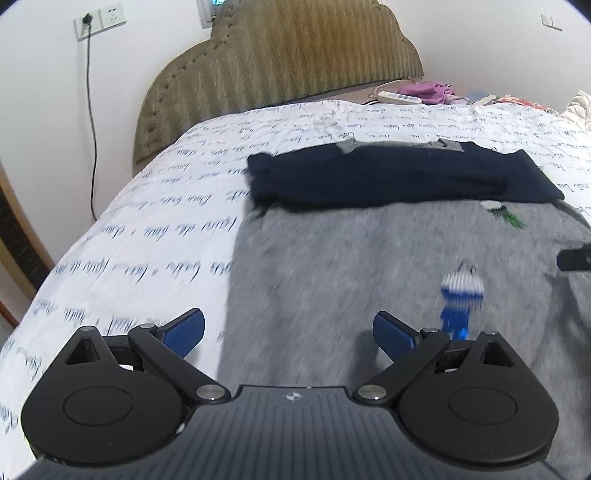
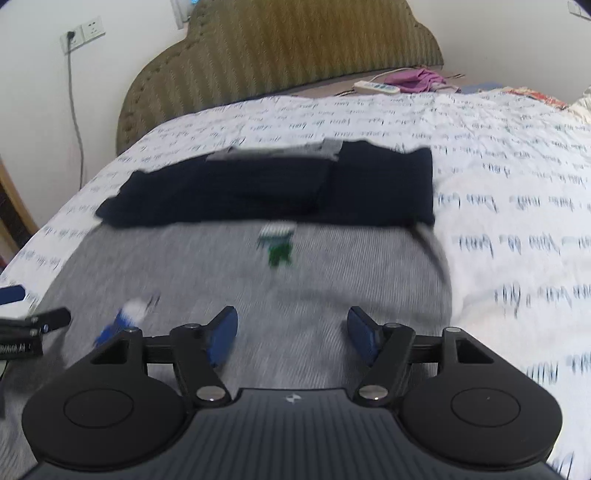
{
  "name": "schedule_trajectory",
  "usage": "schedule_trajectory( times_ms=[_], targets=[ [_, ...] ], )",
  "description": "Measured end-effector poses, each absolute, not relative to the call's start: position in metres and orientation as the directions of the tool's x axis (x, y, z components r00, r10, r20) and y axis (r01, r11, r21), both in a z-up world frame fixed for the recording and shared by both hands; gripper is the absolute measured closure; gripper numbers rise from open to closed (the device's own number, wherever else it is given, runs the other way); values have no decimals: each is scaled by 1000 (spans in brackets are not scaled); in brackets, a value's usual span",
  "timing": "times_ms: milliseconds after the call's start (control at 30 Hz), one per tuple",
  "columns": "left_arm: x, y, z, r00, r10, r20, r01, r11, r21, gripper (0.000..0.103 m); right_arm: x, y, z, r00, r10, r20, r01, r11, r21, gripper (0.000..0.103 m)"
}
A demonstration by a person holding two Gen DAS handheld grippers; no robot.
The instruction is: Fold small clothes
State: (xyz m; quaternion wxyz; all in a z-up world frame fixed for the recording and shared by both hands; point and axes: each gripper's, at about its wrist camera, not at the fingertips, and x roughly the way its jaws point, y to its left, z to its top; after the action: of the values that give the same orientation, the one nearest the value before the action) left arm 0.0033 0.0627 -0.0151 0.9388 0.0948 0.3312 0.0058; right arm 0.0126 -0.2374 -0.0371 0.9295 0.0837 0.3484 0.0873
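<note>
A small grey garment lies flat on the bed, with a blue figure and a green one stitched on it. Its dark navy part lies folded across the far end. My left gripper hovers open over the garment's left edge, nothing between its blue pads. My right gripper is open above the grey cloth, its jaws bare too. Each gripper shows at the side edge of the other's view. Both views are blurred.
The bed has a white sheet with dark script and an olive padded headboard. A power strip and purple cloth lie at the head. A wall socket with a cable is at the left.
</note>
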Motion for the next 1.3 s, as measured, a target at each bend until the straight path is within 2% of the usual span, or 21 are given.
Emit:
schedule_trajectory(
  times_ms=[133, 233, 367, 467, 600, 767, 867, 1000, 1100, 1167, 1300],
  targets=[
    [-18, 75, -18, 786, 119, -607, 7, 979, 202, 4, -12, -231, -39, 744, 237, -625, -114, 966, 230, 37],
    [-31, 81, -20, 801, 181, -571, -31, 965, 262, 4, -29, -224, -38, 779, 152, -608, -106, 988, 112, 37],
    [-36, 87, -20, 793, 192, -579, -48, 966, 254, 4, -43, -228, -45, 811, 24, -585, -43, 999, -19, 36],
    [-39, 87, -19, 794, 194, -576, -55, 967, 250, 4, -53, -234, -54, 801, 38, -598, -46, 999, 2, 34],
    [-42, 85, -20, 793, 158, -589, -31, 975, 221, 4, -62, -227, -58, 809, 19, -588, -57, 997, -46, 29],
    [-42, 88, -30, 769, 123, -627, -44, 989, 140, 4, -65, -229, -61, 802, 35, -597, -66, 997, -29, 26],
    [-46, 89, -27, 781, 134, -609, -43, 986, 162, 4, -70, -228, -60, 804, 39, -593, -75, 997, -35, 26],
    [-51, 87, -22, 798, 175, -577, -36, 969, 244, 4, -74, -234, -58, 806, 90, -585, -88, 996, 32, 26],
    [-57, 93, -18, 810, 198, -553, -51, 962, 269, 3, -76, -237, -54, 814, 3, -581, -53, 996, -68, 26],
    [-58, 99, -18, 804, 202, -559, -70, 966, 249, 1, -78, -238, -53, 815, -29, -579, -45, 993, -113, 26],
    [-61, 109, -18, 780, 150, -608, -72, 986, 151, 2, -82, -243, -55, 791, 30, -612, -65, 997, -34, 26]
  ],
)
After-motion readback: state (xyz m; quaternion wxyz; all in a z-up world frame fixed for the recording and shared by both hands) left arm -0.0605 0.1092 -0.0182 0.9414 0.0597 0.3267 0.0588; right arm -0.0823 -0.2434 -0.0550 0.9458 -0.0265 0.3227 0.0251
